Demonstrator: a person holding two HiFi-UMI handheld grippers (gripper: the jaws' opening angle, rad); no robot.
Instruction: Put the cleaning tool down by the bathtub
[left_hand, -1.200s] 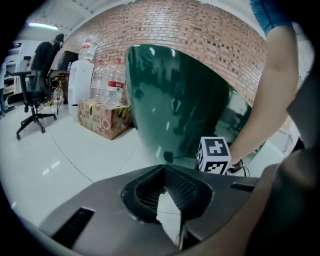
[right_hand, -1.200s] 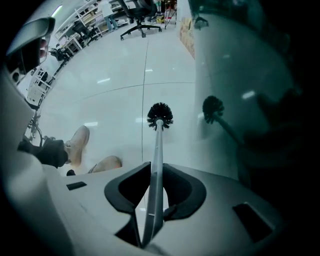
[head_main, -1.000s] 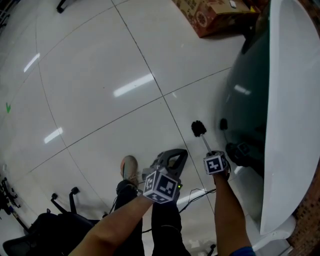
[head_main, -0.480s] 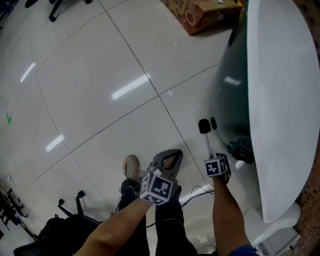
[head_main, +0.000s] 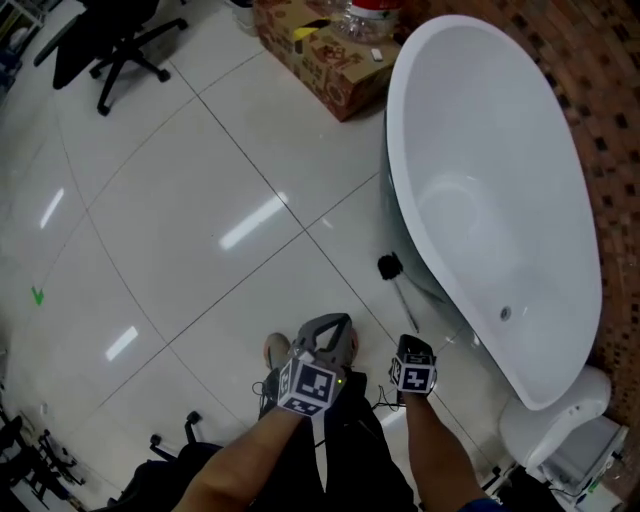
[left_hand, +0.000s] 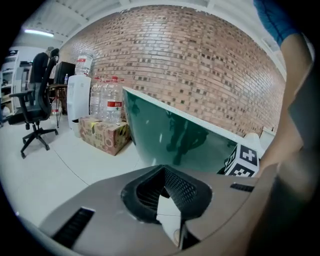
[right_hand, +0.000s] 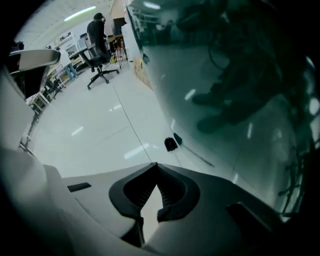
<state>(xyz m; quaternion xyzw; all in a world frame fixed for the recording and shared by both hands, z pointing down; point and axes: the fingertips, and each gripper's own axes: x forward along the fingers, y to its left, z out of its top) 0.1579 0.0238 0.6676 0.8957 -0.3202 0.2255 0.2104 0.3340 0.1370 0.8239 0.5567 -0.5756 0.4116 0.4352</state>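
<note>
Black-bristled cleaning brush with a thin pale handle (head_main: 390, 267) lies flat on the glossy white tiled floor (head_main: 200, 200). It is just beside the dark green outer wall of the white oval bathtub (head_main: 540, 150), about halfway along the tub's floor-side flank. The bristle head points toward the tub's far end and the handle runs back toward the near end. The right gripper view shows the head (right_hand: 171, 144) close to the green wall (right_hand: 225, 75); cannot tell if they touch. Lying flat it can't tip or roll far, and it sits near enough to count as "by the bathtub".

The right hand-held gripper (head_main: 412, 350) hangs above the floor off the tub's near end, past the handle tip and not touching it. Its jaws have just been closing and now meet at the tips (right_hand: 156, 165) with nothing between them, only floor behind. The left hand-held gripper (head_main: 330, 330) is further out from the tub wall. It is likewise closed and empty (left_hand: 162, 167) and faces the green wall (left_hand: 175, 140).

Both are empty because the brush is free of them, so the placement looks done. A printed cardboard box (head_main: 320, 60) sits beyond the tub's far end.
</note>
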